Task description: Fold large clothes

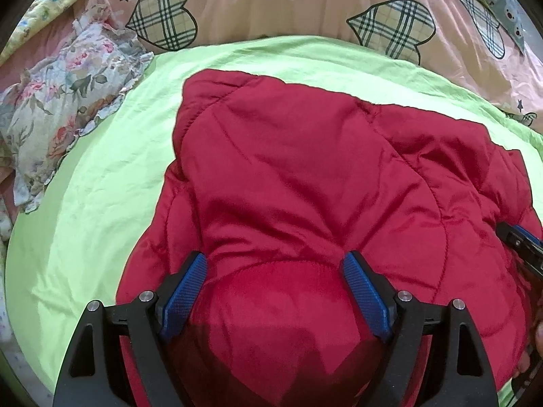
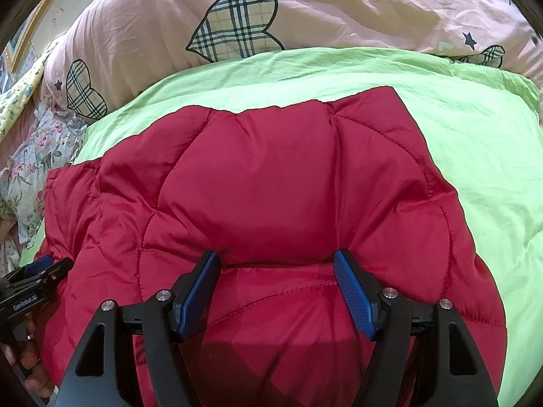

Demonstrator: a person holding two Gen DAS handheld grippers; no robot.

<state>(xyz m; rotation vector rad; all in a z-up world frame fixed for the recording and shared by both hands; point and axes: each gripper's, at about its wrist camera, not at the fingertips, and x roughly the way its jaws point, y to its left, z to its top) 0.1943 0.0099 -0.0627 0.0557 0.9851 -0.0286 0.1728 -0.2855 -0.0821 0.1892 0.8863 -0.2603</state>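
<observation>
A red quilted puffer jacket [image 1: 305, 169] lies spread on the green sheet [image 1: 101, 186]. In the left wrist view my left gripper [image 1: 275, 264] has its jaws wide, with a thick puffed bulge of the jacket's near edge filling the gap and touching both blue pads [image 1: 186, 288]. At that view's right edge, my right gripper [image 1: 519, 240] shows against the jacket. In the right wrist view the jacket [image 2: 271, 176] is bunched the same way between the pads [image 2: 353, 291] of my right gripper [image 2: 276, 261]. Creases run outward from both sets of fingertips. My left gripper [image 2: 34, 271] shows at the left edge.
A pink duvet [image 1: 288, 6] with plaid hearts lies behind the green sheet. A floral pillow [image 1: 61, 101] sits at the left. A person's hand [image 2: 30, 366] shows at the lower left of the right wrist view. The green sheet [image 2: 475, 169] extends right of the jacket.
</observation>
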